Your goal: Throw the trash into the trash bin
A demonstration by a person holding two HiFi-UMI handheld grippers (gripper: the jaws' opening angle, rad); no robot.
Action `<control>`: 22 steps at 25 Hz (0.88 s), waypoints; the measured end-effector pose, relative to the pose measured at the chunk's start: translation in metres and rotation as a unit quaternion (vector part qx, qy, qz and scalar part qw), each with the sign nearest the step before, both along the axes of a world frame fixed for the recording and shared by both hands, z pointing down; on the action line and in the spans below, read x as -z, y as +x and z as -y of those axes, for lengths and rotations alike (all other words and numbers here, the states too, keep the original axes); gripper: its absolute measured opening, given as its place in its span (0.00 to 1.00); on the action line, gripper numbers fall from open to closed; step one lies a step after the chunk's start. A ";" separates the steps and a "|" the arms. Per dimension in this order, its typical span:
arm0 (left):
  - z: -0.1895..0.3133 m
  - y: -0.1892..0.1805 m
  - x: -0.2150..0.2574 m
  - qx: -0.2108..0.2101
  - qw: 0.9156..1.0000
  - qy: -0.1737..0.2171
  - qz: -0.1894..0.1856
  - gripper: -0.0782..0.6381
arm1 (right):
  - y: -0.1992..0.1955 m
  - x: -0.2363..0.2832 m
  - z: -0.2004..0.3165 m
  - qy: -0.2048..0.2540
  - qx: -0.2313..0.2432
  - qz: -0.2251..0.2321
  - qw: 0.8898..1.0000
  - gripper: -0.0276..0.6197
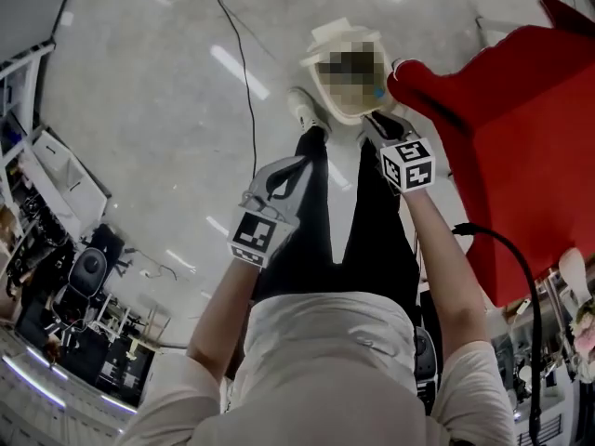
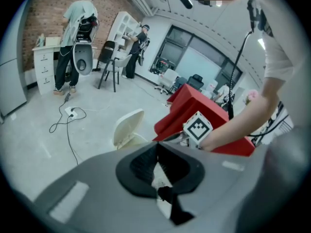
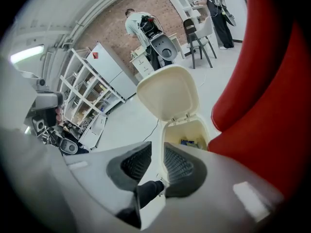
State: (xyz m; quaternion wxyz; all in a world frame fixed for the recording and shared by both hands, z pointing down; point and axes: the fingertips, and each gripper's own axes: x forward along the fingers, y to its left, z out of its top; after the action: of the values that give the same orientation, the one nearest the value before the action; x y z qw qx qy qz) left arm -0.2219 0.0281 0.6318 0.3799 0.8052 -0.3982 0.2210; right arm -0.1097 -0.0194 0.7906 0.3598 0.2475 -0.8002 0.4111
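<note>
Jaws of the right gripper (image 3: 158, 153) stand narrowly apart with nothing between them, aimed down into the open trash bin (image 3: 185, 130); the drop is probably already made. The left gripper (image 2: 156, 152) has its jaws met at the tips and empty, held aside as the idle tool. Trash (image 3: 193, 142), a bluish scrap, lies on the bin's bottom, plain only in the right gripper view. The head view instead shows the bin just beside the red armchair (image 1: 521, 137), at the person's feet.

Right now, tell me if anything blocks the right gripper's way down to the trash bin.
Nothing visible does. The lid of the bin stands open, and the right gripper hangs over it. The red chair stands beside, not across.
</note>
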 end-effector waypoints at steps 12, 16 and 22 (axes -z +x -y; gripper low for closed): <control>0.009 -0.011 0.118 -0.011 1.000 0.004 -0.013 0.12 | 0.003 0.170 0.015 0.048 -0.016 0.005 0.999 0.11; 0.013 -0.017 0.153 -0.009 1.000 0.013 -0.020 0.12 | 0.009 0.234 0.017 0.080 -0.025 0.012 0.996 0.05; 0.015 -0.025 0.210 -0.027 0.999 0.019 -0.032 0.12 | 0.016 0.328 0.016 0.113 -0.018 0.025 0.993 0.05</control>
State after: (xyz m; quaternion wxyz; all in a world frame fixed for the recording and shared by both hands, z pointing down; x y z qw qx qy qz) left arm -0.2470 0.0136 0.4219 0.3711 0.8294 -0.3677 0.1979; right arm -0.0940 -0.0350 0.4630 0.3021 0.2910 -0.8455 0.3304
